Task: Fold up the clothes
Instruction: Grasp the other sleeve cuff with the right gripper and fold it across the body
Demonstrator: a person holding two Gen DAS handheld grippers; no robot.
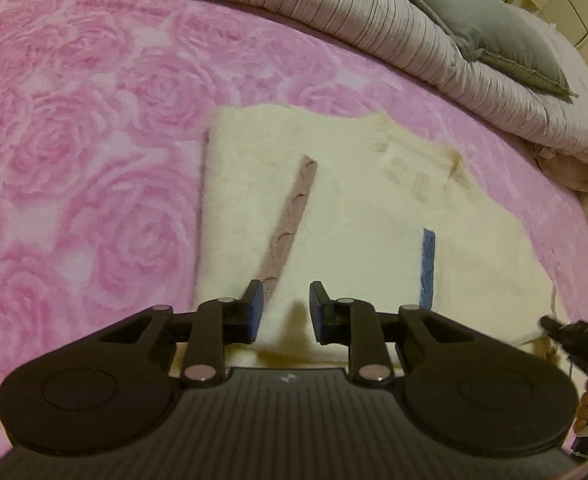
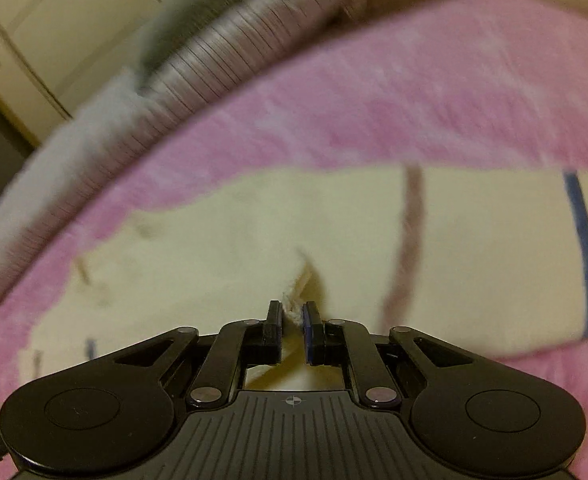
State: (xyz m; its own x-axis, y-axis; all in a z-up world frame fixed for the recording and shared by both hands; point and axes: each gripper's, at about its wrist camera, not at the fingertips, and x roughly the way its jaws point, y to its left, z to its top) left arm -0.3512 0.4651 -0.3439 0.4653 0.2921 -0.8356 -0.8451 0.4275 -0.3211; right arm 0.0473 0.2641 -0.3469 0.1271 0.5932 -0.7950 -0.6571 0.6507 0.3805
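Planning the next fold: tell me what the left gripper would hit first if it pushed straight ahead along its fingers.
Most likely the cream garment itself. The left gripper points down at it, jaws apart with nothing between them; the mauve stripe lies just left of that line. Depth is uncertain.

pink rose blanket [image 1: 94, 140], striped duvet [image 1: 333, 12], grey pillow [image 1: 493, 32]

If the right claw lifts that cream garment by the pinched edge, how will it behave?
Probably floppy: the cream garment already peaks into a soft ridge at the right claw. Its fuzzy pile suggests it won't slip out easily. It looks thick and folded, so lower layers may sag or unfold.
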